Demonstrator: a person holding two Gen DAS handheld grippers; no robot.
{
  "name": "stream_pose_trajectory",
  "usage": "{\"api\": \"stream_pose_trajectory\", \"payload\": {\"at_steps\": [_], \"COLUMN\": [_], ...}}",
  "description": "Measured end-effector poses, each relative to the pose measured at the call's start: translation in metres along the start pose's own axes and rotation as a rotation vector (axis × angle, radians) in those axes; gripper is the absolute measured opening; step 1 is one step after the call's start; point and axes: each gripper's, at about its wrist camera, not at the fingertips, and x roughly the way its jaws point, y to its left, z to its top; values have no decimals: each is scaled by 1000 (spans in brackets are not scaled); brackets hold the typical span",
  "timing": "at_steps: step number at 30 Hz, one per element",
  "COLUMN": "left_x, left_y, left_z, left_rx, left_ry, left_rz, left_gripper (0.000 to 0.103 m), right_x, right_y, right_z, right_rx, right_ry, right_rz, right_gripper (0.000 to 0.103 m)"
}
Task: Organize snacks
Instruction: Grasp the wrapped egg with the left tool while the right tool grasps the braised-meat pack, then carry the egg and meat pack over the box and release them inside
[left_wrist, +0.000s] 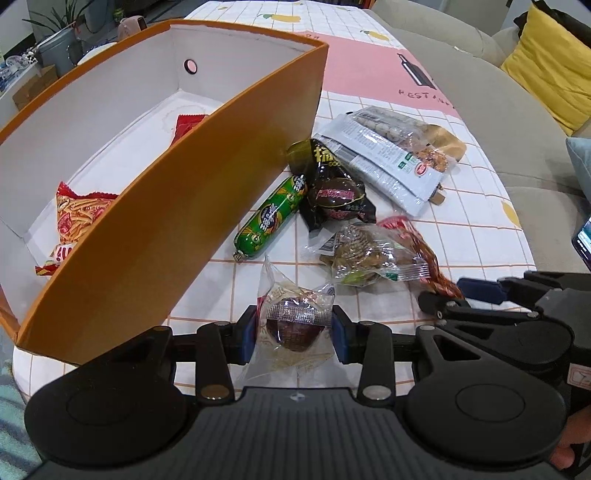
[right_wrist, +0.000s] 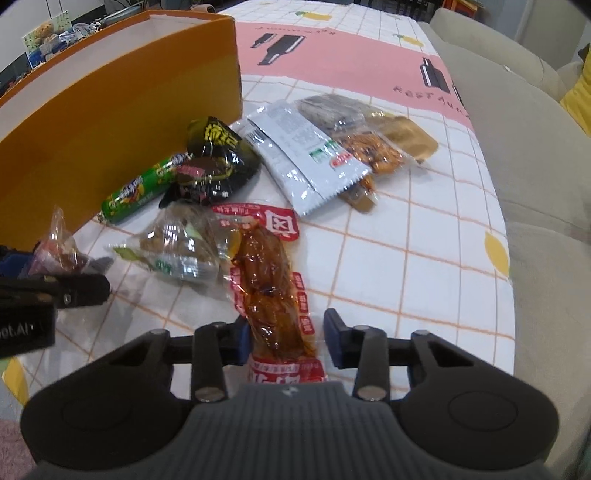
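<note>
Judging from the left wrist view, sorting is partly done: two red packets (left_wrist: 79, 218) are seen inside the orange box (left_wrist: 147, 236), while a pile is left on the table (left_wrist: 476, 236). A clear-wrapped dark candy (left_wrist: 293, 326) is pinched by the left gripper (left_wrist: 293, 328), just beside the box's near wall, which must be cleared. In the right wrist view, the right gripper (right_wrist: 284, 338) is spread around a red meat packet (right_wrist: 273, 291), not yet clamped; open cloth is offered rightward.
</note>
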Motion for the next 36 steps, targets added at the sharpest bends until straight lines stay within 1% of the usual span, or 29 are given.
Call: {"api": "stream_pose_trajectory", "payload": {"at_steps": [2, 4, 9, 15, 20, 25, 29, 33, 36], "left_x": [-3, -6, -16, -30, -53, -82, -102, -116, -122], "left_y": [-1, -1, -5, -9, -11, -11, -3, 14, 28], "left_z": [-1, -2, -3, -3, 2, 13, 30, 52, 69], "left_rx": [4, 6, 10, 14, 11, 1, -7, -22, -37], "left_ry": [-3, -3, -18, -37, -91, -168, -226, -280, -303], "left_rz": [0, -2, -12, -7, -37, -62, -67, -45, -15], "left_gripper": [45, 45, 45, 45, 45, 45, 45, 45, 45], "right_x": [-5, -12, -31, -59, -86, -118, -138, -150, -154], "right_y": [-2, -5, -14, -23, -26, -20, -14, -1, 15], "right_z": [-3, -6, -12, -13, -8, 4, 21, 46, 70], "right_rx": [2, 14, 65, 103, 123, 118, 118, 81, 36], "right_ry": [10, 15, 5, -69, -147, -241, -302, -353, -378], "right_rz": [1, 10, 32, 16, 24, 50, 98, 146, 200], "right_gripper": [35, 31, 30, 30, 30, 30, 30, 29, 30]}}
